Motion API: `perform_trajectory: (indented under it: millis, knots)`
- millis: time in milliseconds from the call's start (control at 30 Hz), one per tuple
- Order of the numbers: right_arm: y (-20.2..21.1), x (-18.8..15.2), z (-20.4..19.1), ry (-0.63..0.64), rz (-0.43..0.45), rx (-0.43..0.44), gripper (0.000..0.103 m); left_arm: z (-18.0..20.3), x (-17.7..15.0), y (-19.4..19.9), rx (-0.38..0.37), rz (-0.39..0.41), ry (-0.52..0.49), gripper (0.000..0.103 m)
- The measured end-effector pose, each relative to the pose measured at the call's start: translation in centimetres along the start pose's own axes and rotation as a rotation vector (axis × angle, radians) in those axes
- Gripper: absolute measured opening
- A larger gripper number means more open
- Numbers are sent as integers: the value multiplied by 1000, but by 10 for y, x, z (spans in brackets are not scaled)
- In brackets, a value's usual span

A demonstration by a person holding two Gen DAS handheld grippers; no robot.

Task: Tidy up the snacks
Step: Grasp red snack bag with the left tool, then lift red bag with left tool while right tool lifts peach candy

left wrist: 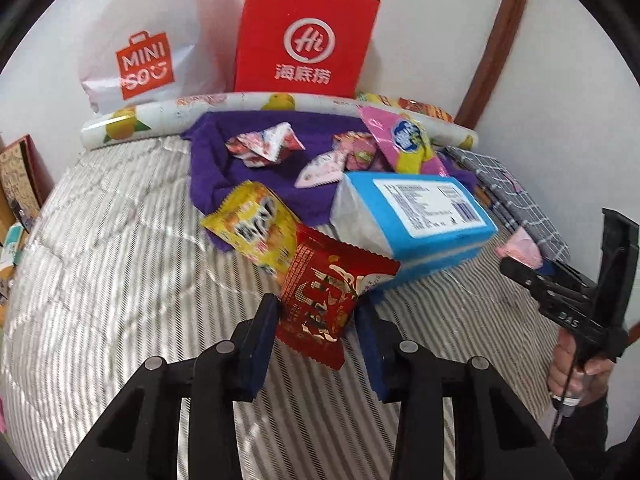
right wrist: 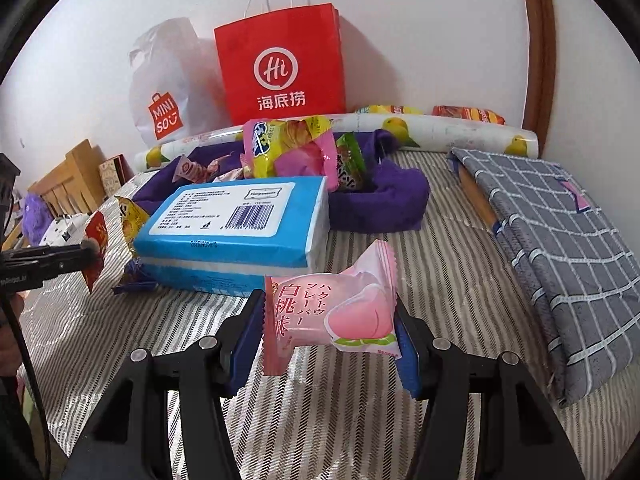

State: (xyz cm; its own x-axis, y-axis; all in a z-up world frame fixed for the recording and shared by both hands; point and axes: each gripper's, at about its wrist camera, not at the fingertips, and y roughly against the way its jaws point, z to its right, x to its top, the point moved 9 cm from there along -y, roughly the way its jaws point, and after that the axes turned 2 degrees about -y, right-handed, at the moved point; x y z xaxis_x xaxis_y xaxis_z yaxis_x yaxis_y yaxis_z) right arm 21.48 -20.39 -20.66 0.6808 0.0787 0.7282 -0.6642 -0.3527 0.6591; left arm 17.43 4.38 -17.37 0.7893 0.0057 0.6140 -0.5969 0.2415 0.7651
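Observation:
My left gripper (left wrist: 318, 312) is shut on a red snack packet (left wrist: 330, 296) and holds it above the striped bed cover, in front of a blue tissue pack (left wrist: 416, 220). My right gripper (right wrist: 330, 328) is shut on a pink peach snack packet (right wrist: 332, 316), held above the cover in front of the tissue pack (right wrist: 236, 228). A purple cloth (left wrist: 256, 160) holds several snack packets, among them a yellow one (left wrist: 252, 228) and a pink-and-yellow one (left wrist: 404, 140). The right gripper shows in the left wrist view (left wrist: 516, 268), and the left gripper in the right wrist view (right wrist: 90, 248).
A red paper bag (left wrist: 304, 36) and a white Miniso plastic bag (left wrist: 144, 48) stand against the wall behind a rolled lemon-print sheet (left wrist: 240, 108). A folded grey checked cloth (right wrist: 560, 232) lies at the right. A wooden bed frame (right wrist: 60, 180) is at the left.

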Motion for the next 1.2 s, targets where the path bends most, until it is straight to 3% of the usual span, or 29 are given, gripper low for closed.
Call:
perform_trajectory:
  millis: [333, 700, 1200]
  knots:
    - [-4, -5, -2, 4, -8, 9, 58, 3, -13, -18, 1, -17, 7, 37]
    - [-10, -10, 1, -57, -44, 75, 58, 0, -13, -20, -21, 26, 42, 37]
    - [4, -11, -10, 33, -26, 17, 58, 10, -1, 11, -69, 37, 53, 37]
